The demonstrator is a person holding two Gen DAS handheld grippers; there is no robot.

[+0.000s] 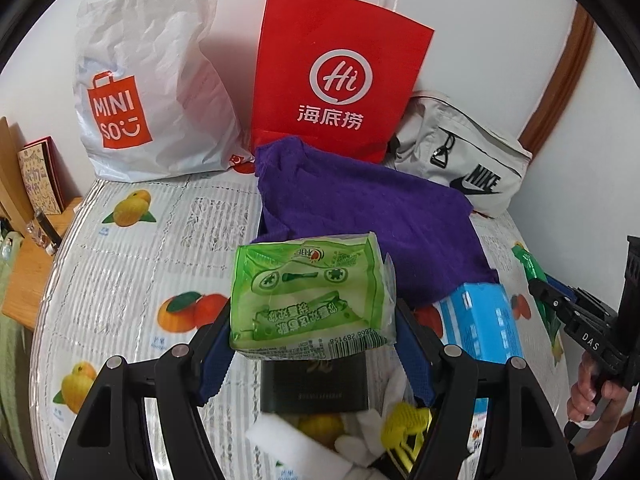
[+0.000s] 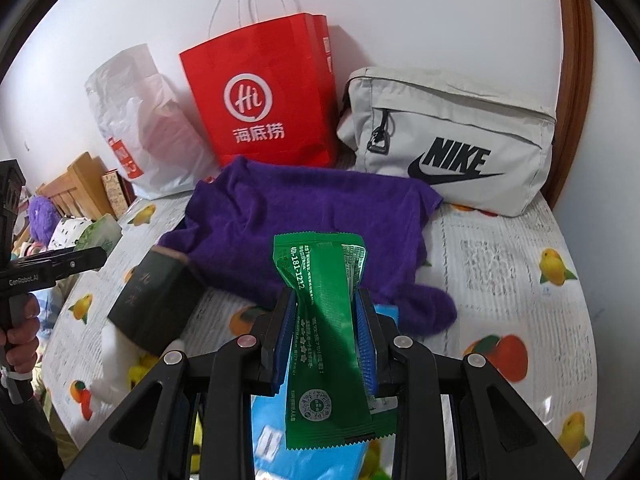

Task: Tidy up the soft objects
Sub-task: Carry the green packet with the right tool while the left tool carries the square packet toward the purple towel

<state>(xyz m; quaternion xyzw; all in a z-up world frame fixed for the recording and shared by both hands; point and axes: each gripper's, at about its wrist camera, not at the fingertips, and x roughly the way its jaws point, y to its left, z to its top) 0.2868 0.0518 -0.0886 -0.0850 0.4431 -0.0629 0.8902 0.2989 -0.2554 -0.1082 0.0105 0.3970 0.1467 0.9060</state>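
Note:
My left gripper is shut on a light green tissue pack and holds it above the table. My right gripper is shut on a dark green sachet that stands up between the jaws; this gripper also shows in the left wrist view. A purple towel lies crumpled mid-table, also in the right wrist view. A blue pack lies beside it. A dark box, a white sponge and a yellow soft item lie under my left gripper.
A white Miniso plastic bag, a red paper bag and a grey Nike pouch stand along the back wall. The table carries a fruit-print cover. A wooden shelf with books is at the left.

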